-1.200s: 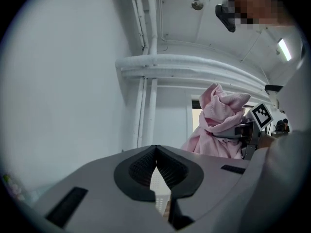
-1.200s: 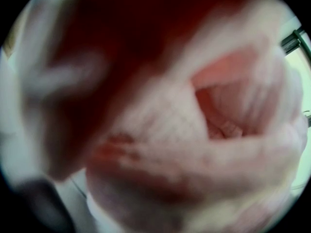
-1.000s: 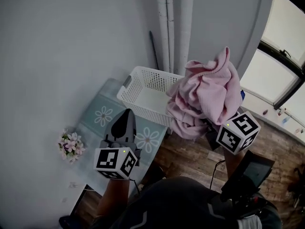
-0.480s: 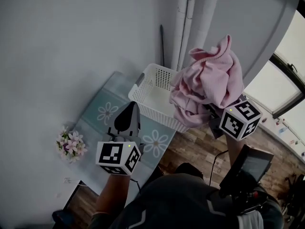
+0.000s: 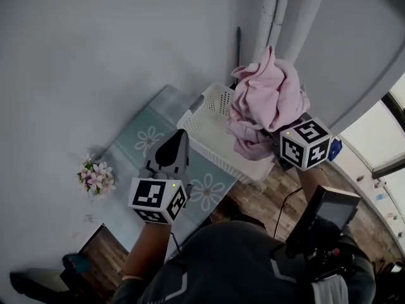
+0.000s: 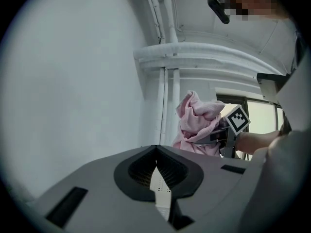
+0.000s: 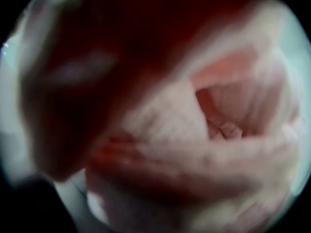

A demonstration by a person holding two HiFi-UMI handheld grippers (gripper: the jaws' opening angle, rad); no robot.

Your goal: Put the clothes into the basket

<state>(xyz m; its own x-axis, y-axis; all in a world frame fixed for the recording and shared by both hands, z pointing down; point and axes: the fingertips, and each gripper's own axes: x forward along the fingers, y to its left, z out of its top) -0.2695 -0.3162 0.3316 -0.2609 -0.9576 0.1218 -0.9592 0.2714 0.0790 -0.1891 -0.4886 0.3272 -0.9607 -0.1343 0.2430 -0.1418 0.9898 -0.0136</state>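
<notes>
A bundle of pink clothes (image 5: 262, 100) hangs in the air over the right part of the white plastic basket (image 5: 209, 149), which stands on the floor by the wall. My right gripper (image 5: 273, 133) is shut on the bundle from its lower right; its jaws are buried in the cloth and only its marker cube shows. Pink cloth (image 7: 194, 130) fills the right gripper view. My left gripper (image 5: 179, 135) is shut on nothing, left of the basket above the mat. In the left gripper view the pink clothes (image 6: 194, 120) show beyond the closed jaw tips (image 6: 155, 160).
The basket stands half on a pale teal mat (image 5: 140, 143) with flower prints. A small bunch of flowers (image 5: 95, 175) lies at the left. White pipes (image 5: 288, 11) and a dark rod (image 5: 238, 40) run up the wall behind. Wood floor (image 5: 278, 189) lies right of the mat.
My right gripper has carried the pink bundle leftward, from beside the basket's right edge to over the basket. The left gripper has stayed shut in about the same place.
</notes>
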